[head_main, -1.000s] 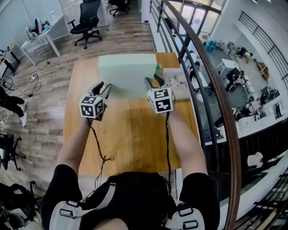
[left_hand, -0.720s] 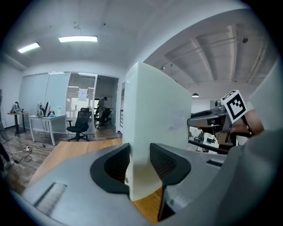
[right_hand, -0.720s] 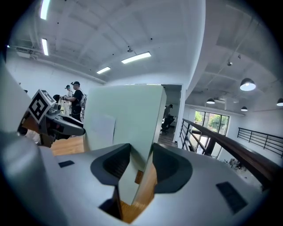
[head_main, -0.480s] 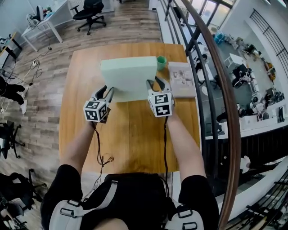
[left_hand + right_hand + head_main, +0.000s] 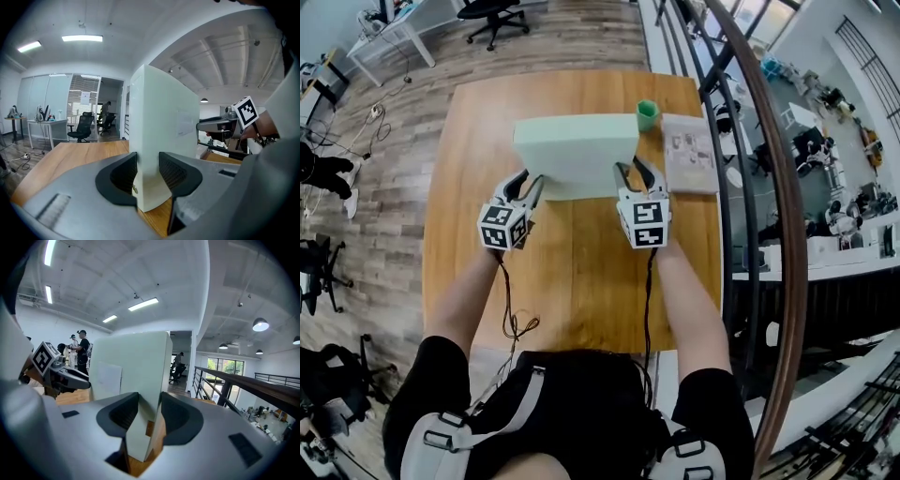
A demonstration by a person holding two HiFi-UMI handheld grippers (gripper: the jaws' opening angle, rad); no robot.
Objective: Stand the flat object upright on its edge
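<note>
- A person stands at a wooden desk (image 5: 572, 281) with a two-jaw gripper in each hand.
- A pale green slab (image 5: 577, 150) is upright on its long edge, broad face toward the person, over the middle of the desk's far half.
- The left gripper (image 5: 528, 180) is clamped on the slab's lower left end, with a pad pressed on each face.
- The right gripper (image 5: 636, 169) is clamped the same way on the lower right end.
- A green cup (image 5: 647, 114) and a booklet (image 5: 689, 155) lie near the far right corner, just beside the slab.
- Progress: the slab looks already turned upright, but both grippers hold it.
- I cannot tell whether its bottom edge rests on the desk.
- Left to do, as I judge it: seat the edge squarely, open both grippers, and see it stand alone.
</note>
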